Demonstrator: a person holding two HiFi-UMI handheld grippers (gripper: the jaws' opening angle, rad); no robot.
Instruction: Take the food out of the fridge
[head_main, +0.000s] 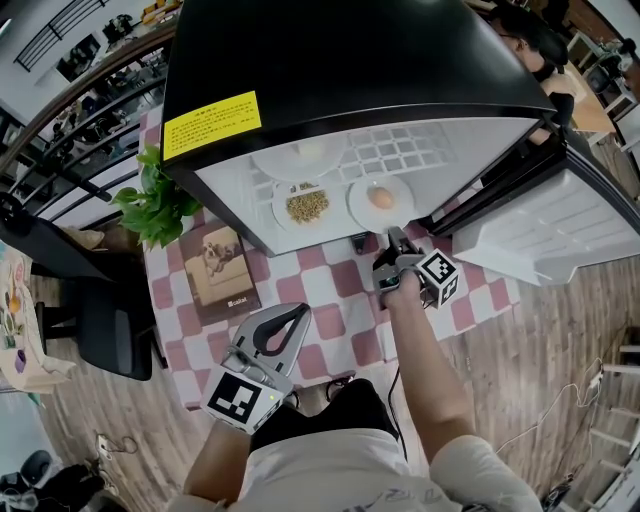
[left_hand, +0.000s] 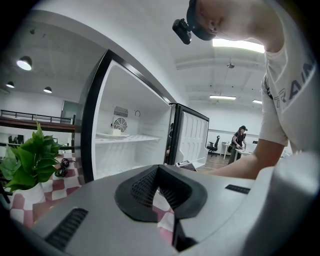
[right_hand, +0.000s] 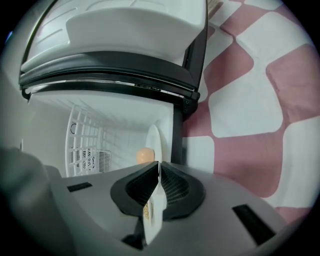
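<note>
A black fridge (head_main: 330, 60) stands on the desk (head_main: 335, 300), which is covered with a pink and white checked cloth. Its door (head_main: 560, 225) is swung wide open to the right.

On the fridge floor, close to the front edge, two small white plates are placed side by side. The plate of grains (head_main: 282, 205) is on the left and the plate with the egg (head_main: 402, 208) is on the right. What looks like an egg (head_main: 380, 198) lies loose in the middle of its plate. A larger plate (head_main: 275, 160) is kept on the wire shelf above, and what it carries cannot be told.

The right tongs (head_main: 394, 240) are turned on their side and pressed almost fully together on a thin white plate rim. From the head view this is judged to be the near rim of the plate with the egg, which is not yet out of the fridge. The left tongs (head_main: 300, 312) are closed with nothing between them and are held low over the desk, apart from the fridge.

The plate is gripped only at one edge, so it may be tipped by its own weight once it is drawn off the fridge floor. The egg could then roll off onto the desk. A narrow grip on smooth china may also slip. If the plate is pulled crookedly, the plate of grains just beside it could be pushed and its grains spilled.
</note>
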